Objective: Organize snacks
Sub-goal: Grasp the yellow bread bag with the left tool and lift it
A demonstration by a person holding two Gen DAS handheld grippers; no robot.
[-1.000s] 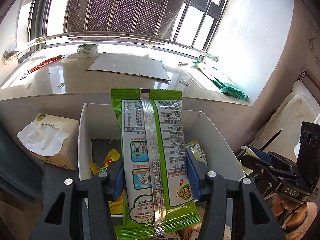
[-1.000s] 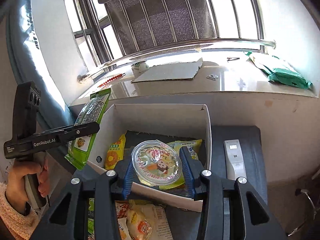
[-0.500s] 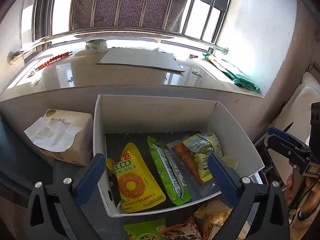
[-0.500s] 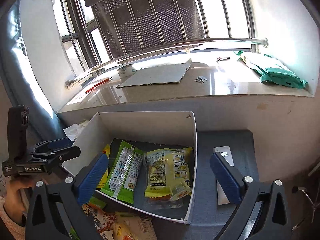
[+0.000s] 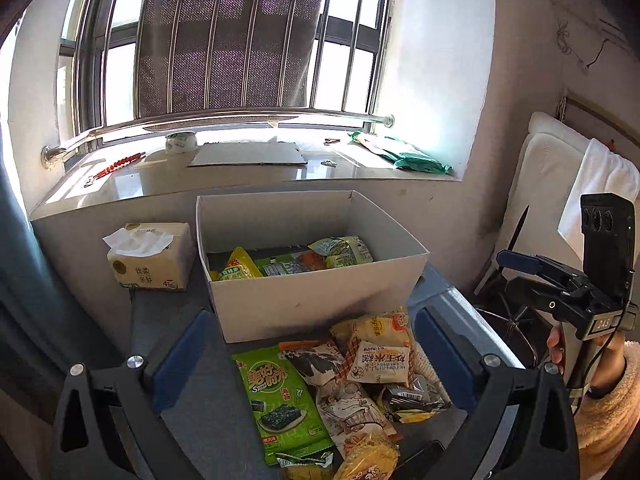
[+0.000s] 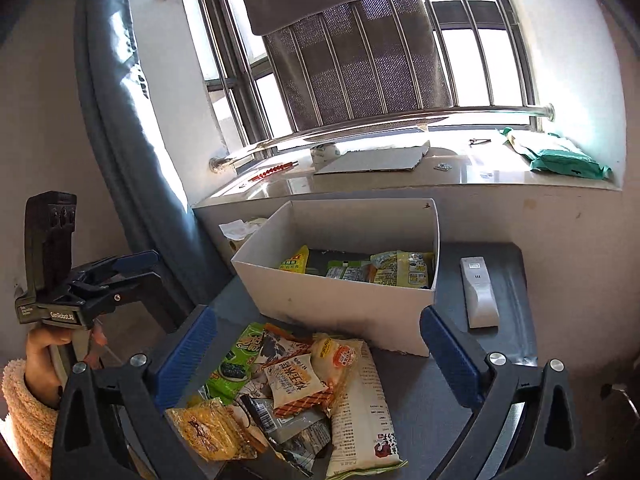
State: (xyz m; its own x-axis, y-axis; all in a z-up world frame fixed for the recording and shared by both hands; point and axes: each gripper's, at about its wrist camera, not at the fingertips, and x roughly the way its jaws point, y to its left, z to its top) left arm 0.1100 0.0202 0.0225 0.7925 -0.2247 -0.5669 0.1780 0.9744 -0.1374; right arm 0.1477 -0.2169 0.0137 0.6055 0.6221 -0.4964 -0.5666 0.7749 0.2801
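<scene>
A white cardboard box (image 5: 312,300) (image 6: 340,300) stands on the dark table and holds several snack packets, among them a yellow packet (image 5: 236,268) and a yellow-green one (image 6: 400,268). A pile of loose snacks lies in front of the box, with a green seaweed packet (image 5: 280,400) (image 6: 236,364) and a white rice-cake packet (image 5: 380,360). My left gripper (image 5: 312,356) is open and empty above the pile. My right gripper (image 6: 320,356) is open and empty above the same pile. Each gripper shows in the other's view, the right one (image 5: 560,292) and the left one (image 6: 100,280).
A tissue pack (image 5: 152,256) stands left of the box. A white remote (image 6: 478,292) lies right of it. The windowsill behind holds a cardboard sheet (image 5: 248,156), a tape roll (image 5: 181,142) and green bags (image 5: 404,156). A blue curtain (image 6: 128,140) hangs at the left.
Both grippers let go of their snacks into the box, the green packet and the round cup, opened wide, and pulled back and up to above the pile in front.
</scene>
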